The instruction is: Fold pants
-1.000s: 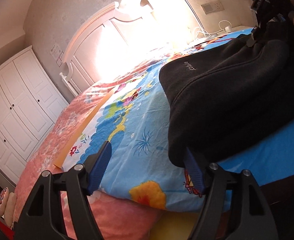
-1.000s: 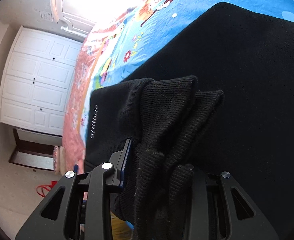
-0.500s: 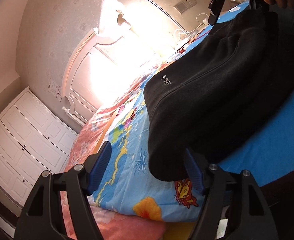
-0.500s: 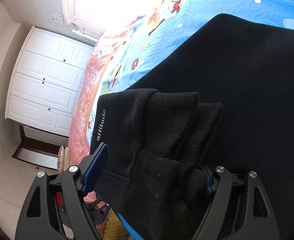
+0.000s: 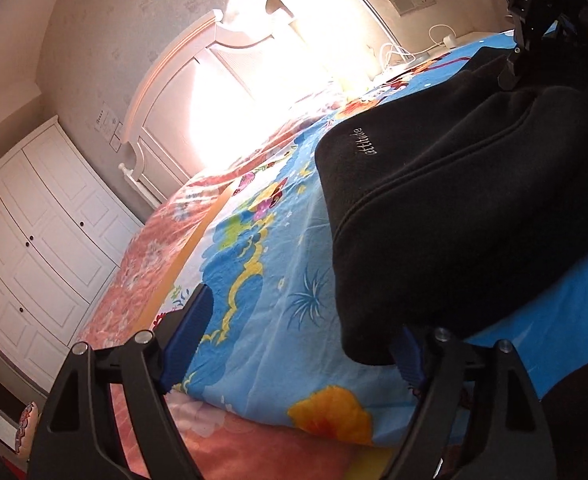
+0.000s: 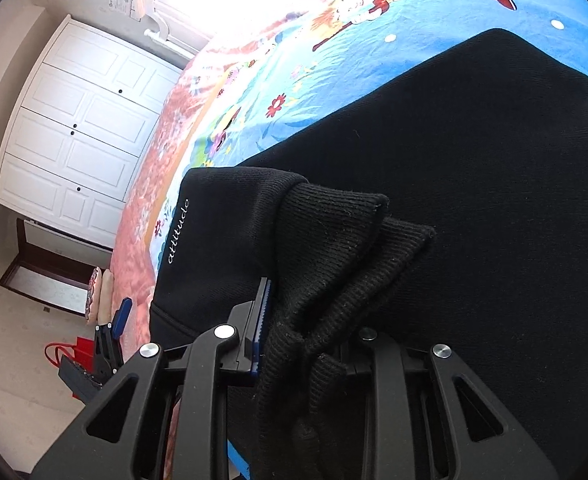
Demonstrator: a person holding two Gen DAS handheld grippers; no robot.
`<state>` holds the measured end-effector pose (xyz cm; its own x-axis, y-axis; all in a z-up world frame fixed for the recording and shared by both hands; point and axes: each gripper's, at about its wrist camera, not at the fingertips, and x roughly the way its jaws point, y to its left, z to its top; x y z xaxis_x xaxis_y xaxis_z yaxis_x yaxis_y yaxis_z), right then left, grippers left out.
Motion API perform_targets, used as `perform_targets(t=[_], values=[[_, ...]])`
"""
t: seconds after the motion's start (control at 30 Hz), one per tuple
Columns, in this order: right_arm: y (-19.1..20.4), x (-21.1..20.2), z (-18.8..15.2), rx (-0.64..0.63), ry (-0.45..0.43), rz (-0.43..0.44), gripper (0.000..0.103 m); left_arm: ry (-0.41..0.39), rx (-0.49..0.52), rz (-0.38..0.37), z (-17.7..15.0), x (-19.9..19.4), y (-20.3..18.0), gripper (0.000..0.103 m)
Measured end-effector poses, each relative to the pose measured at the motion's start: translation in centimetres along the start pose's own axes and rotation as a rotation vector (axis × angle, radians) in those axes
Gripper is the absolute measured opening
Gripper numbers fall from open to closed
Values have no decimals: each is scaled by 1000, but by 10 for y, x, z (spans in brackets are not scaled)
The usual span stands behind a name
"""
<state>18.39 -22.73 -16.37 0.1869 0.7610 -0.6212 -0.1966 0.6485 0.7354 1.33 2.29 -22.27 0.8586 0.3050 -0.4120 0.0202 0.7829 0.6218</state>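
While we read both wrist views from near to far, we note the following.

Left gripper [image 5: 297,344]: jaws wide and opening; blue pads apart. The right pad sits just beside the near corner of the pants, partly hidden behind it; we see no pinch on the cloth.

Right gripper [image 6: 305,320]: jaws closing, narrow gap; the bunched ribbed cuffs [image 6: 333,248] are pressed between the pads and spill over them.

Pants [image 5: 453,200]: black, folded over on themselves, lying on the bed near its front edge; white script "attitude" on the upper layer.

Bedsheet [image 5: 278,280]: blue cartoon print under the pants; orange floral cover beside it toward the wardrobe side.

Only in the left view: the near hem of the pants hanging a little over the bed's edge; the right gripper seen from outside at the far end of the pants, top right; white headboard [image 5: 182,92]; wall socket and white cable beyond the bed.

Only in the right view: the ribbed cuffs and the grip on them; the broad lower layer of the pants spread flat under the folded part; the left gripper seen small past the bed's edge; a red bag [image 6: 74,354] on the floor.

Both views, far: white wardrobe [image 6: 78,132] against the wall; strong glare above the headboard washes out detail there.
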Motion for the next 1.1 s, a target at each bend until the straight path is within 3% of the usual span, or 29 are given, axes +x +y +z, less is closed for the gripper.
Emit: perform_targets(t=[0.17, 0.3, 0.4, 0.5, 0.6, 0.77, 0.87, 0.93, 1.07, 1.1], values=[[6, -5, -1, -31, -6, -25, 25, -76, 93, 55, 5, -18, -19, 81], [19, -13, 0, -110, -45, -67, 25, -78, 46, 78, 17, -15, -11, 81], [17, -9, -2, -142, -52, -142, 26, -13, -16, 17, 18, 0, -1, 81], [15, -11, -5, -158, -83, -181, 38, -13, 12, 2, 12, -1, -5, 81], [25, -11, -6, -201, -114, -277, 50, 2, -23, -20, 7, -5, -1, 81], [40, -10, -13, -264, -176, -423, 53, 8, -37, -32, -2, -15, 0, 81], [44, -14, -14, -288, -222, -493, 53, 6, -25, -93, -7, -24, 2, 79], [46, -17, -14, -295, -258, -543, 54, 18, -30, -152, -13, -35, 3, 76], [49, -24, -12, -320, -342, -668, 58, 10, -43, -243, -16, -58, 4, 56], [50, -28, -13, -324, -366, -698, 65, 3, -61, -258, -13, -63, 5, 50]])
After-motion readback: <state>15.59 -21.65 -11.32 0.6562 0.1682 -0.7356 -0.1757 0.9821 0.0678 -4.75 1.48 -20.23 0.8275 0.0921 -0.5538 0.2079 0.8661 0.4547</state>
